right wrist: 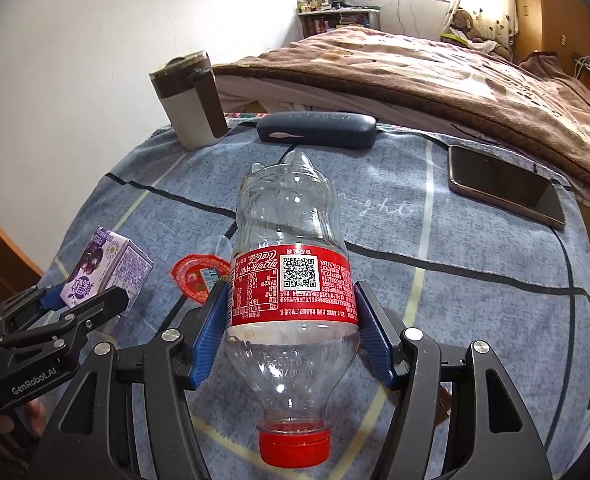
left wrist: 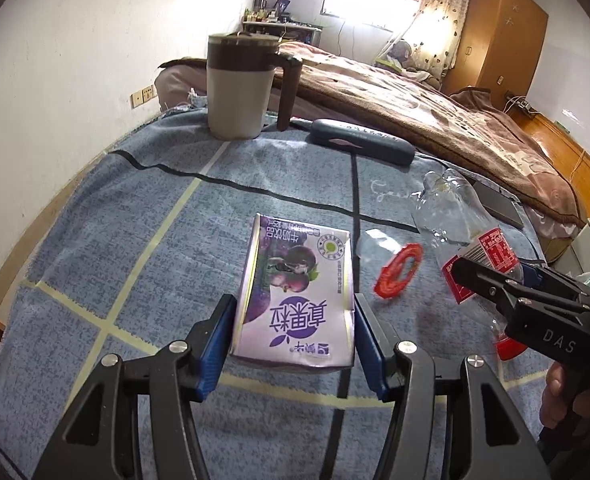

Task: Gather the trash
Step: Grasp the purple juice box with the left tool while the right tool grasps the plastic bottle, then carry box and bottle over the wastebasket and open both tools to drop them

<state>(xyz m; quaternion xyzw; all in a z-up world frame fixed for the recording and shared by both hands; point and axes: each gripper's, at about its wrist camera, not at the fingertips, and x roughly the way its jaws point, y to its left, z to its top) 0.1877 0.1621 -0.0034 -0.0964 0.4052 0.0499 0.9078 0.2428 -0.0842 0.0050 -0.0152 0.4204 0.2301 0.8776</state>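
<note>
1. Here, the left gripper (left wrist: pixel 293 316) has its jaws clamped on the near end of a purple drink carton (left wrist: pixel 295 292); both blue pads press its sides. The carton sits at the near left of the worktop's blue checked cloth (left wrist: pixel 135 208).
2. Right gripper (right wrist: pixel 291 312): jaws closed on the red-labelled middle of an empty clear cola bottle (right wrist: pixel 291 248), red cap toward the camera, base pointing far.
3. A red peel-off lid (right wrist: pixel 199 276) lies on the cloth between carton and bottle.
4. Far edge: a brown-and-white lidded mug (left wrist: pixel 241 84) at left, a dark glasses case (left wrist: pixel 361 142) to its right.
5. A phone (right wrist: pixel 503 184) lies screen-up at far right, near the bed (left wrist: pixel 435 108).
</note>
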